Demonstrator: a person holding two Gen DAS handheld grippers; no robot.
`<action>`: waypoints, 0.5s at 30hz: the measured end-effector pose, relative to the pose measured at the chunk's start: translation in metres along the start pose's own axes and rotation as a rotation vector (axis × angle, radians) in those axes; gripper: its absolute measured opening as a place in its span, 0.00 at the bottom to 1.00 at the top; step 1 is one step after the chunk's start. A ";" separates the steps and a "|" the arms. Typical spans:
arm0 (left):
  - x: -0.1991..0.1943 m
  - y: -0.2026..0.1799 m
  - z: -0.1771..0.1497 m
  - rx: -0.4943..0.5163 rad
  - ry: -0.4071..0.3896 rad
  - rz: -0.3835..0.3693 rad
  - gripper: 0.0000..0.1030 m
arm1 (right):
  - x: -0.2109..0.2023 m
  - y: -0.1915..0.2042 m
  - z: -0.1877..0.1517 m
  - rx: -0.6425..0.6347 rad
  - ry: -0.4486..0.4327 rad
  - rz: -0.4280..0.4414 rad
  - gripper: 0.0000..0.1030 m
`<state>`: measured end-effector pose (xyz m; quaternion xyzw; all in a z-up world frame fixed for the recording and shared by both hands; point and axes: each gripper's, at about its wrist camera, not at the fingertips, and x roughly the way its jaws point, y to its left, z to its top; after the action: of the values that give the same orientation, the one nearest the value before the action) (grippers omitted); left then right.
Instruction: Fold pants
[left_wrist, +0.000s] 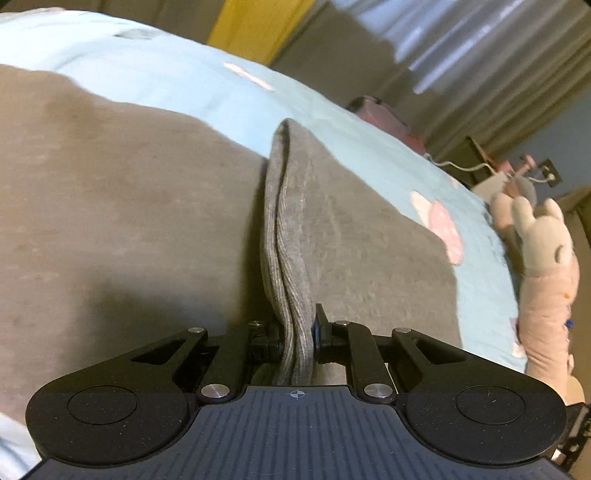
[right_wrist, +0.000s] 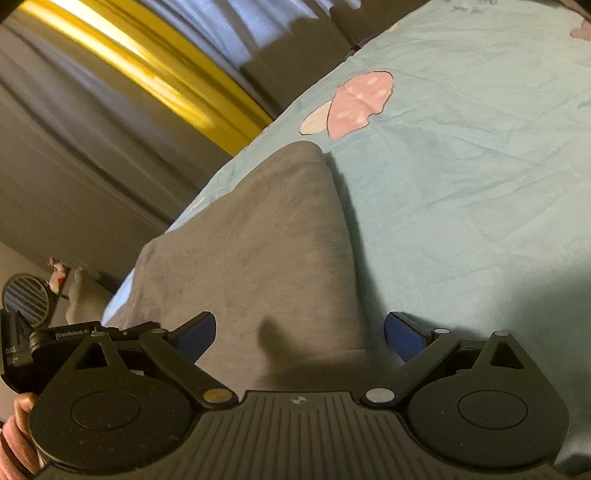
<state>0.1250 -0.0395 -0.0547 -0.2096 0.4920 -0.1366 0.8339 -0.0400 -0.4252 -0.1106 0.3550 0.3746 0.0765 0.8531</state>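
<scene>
Left gripper (left_wrist: 298, 334) clamped on the ribbed edge of the grey pants (left_wrist: 147, 206) — right gripper (right_wrist: 300, 332) jaws apart over the cloth.

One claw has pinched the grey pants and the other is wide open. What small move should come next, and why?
Probably close the right gripper on the pants. Its jaws stand open with the cloth between them, while the left gripper already pinches the ribbed edge. Lifting evenly needs both grips.

"GenRobot.AI" on black device (right_wrist: 75, 334), left edge.
</scene>
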 end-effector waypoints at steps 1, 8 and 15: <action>-0.002 0.004 -0.001 0.001 -0.006 0.014 0.15 | 0.001 0.001 0.000 -0.010 0.001 -0.005 0.95; -0.003 0.017 -0.008 -0.020 -0.059 0.153 0.29 | 0.004 0.003 -0.001 -0.032 0.007 -0.020 0.95; -0.025 0.022 -0.031 0.025 -0.041 0.093 0.56 | -0.018 0.006 -0.005 0.000 -0.048 0.029 0.83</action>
<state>0.0867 -0.0160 -0.0591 -0.1789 0.4824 -0.0994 0.8517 -0.0554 -0.4258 -0.0984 0.3623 0.3489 0.0805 0.8605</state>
